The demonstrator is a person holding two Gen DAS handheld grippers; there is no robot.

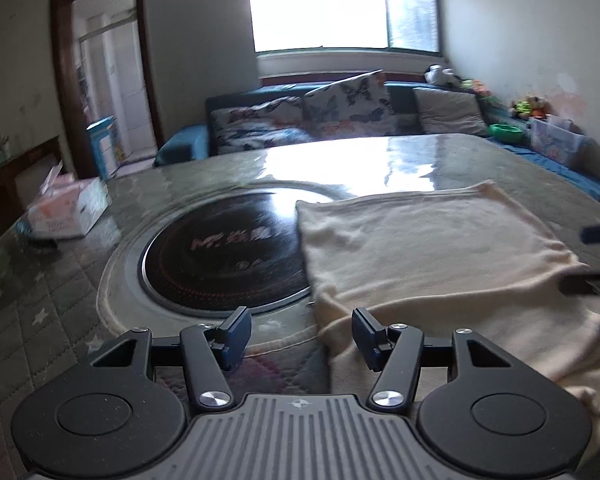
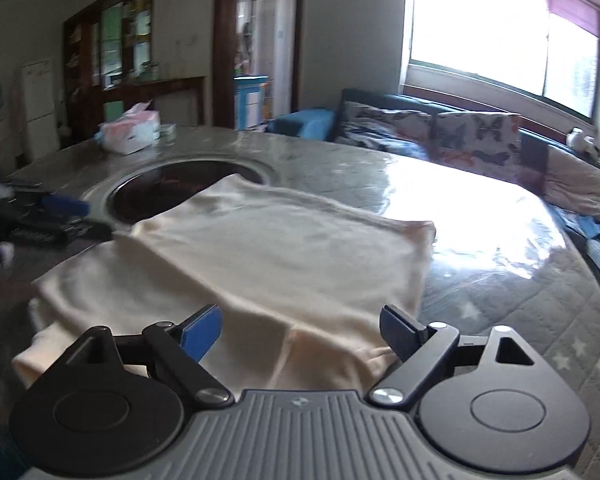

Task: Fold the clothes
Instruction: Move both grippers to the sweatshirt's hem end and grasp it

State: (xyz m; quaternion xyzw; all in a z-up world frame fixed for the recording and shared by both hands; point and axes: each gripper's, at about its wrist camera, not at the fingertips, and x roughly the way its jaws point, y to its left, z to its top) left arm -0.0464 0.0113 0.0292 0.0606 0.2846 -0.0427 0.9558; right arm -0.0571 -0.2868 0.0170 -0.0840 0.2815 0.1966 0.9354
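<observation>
A cream garment [image 1: 420,248] lies folded flat on the quilted table cover, right of the round black hotplate [image 1: 228,252]. My left gripper [image 1: 300,334] hovers open at the garment's near left edge, its right finger above the cloth and nothing clamped. In the right wrist view the same garment [image 2: 280,248] spreads ahead, with a loose flap toward me. My right gripper [image 2: 302,332] stands wide open over the near edge, pads clear of the fabric. Each gripper shows at the other view's side: the right gripper [image 1: 596,258] and the left gripper [image 2: 56,208].
A tissue box [image 1: 66,210] sits at the table's left side. The glossy table top [image 1: 360,156] reflects the window. Behind it stands a blue sofa [image 1: 188,144] with butterfly cushions [image 1: 340,108]. A doorway [image 1: 108,80] and a cabinet [image 2: 112,52] lie beyond.
</observation>
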